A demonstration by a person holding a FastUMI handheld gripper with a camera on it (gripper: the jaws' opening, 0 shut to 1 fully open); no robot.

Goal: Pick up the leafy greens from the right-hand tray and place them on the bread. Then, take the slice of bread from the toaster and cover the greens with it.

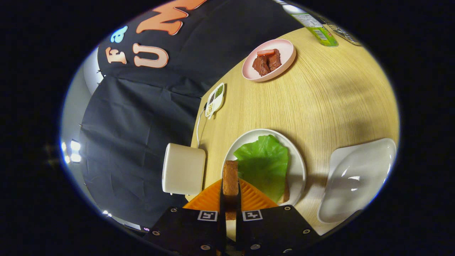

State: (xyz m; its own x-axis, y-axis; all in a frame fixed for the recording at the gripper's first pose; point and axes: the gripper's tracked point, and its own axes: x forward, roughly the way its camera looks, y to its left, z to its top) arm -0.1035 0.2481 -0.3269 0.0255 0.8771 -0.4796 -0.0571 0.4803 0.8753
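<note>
Between the claw [230, 193] fingers, one bread slice [230, 177] (edge-on) is pinched above one lettuce leaf [263, 164].

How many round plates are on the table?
2. The white round plate lies just ahead of the gripper, under the green lettuce leaf. The pink round plate with brown meat sits far beyond.

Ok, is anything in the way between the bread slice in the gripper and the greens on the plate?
Nothing visible. The hand-held gripper is shut on the bread slice, and the greens lie uncovered on the plate just ahead.
</note>
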